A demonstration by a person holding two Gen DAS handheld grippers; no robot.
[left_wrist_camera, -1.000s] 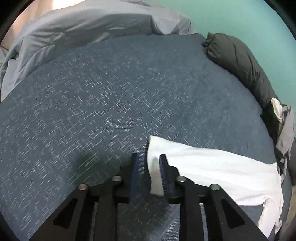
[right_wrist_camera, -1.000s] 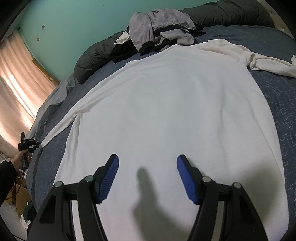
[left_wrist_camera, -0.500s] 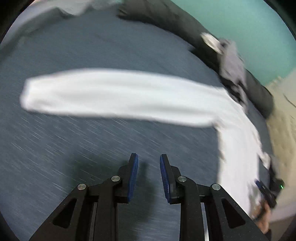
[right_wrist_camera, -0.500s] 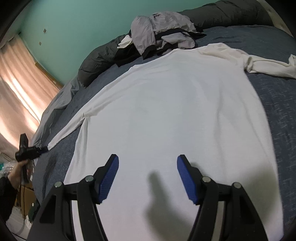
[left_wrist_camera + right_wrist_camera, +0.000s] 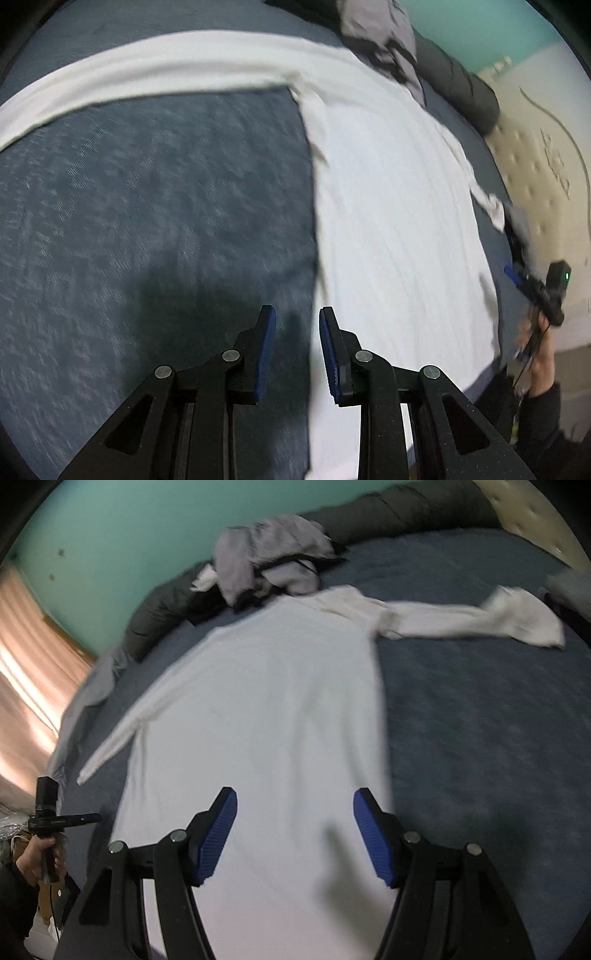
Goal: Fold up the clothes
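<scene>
Both claws are empty as I hover them: left claw (image 5: pixel 297 347) narrowly parted over the shirt's side edge, right claw (image 5: pixel 295 834) wide apart above its hem. Beyond, the white long-sleeved shirt (image 5: pixel 266 709) lies flat on the blue bed (image 5: pixel 480 720), sleeves outstretched.

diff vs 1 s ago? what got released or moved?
The left gripper let go of the cuff of the white long-sleeved shirt and swung from the sleeve end to the shirt's side edge; its jaws now stand empty. That sleeve lies stretched out on the blue bedspread. Unchanged: right gripper open over the shirt's body; grey clothes pile.
</scene>
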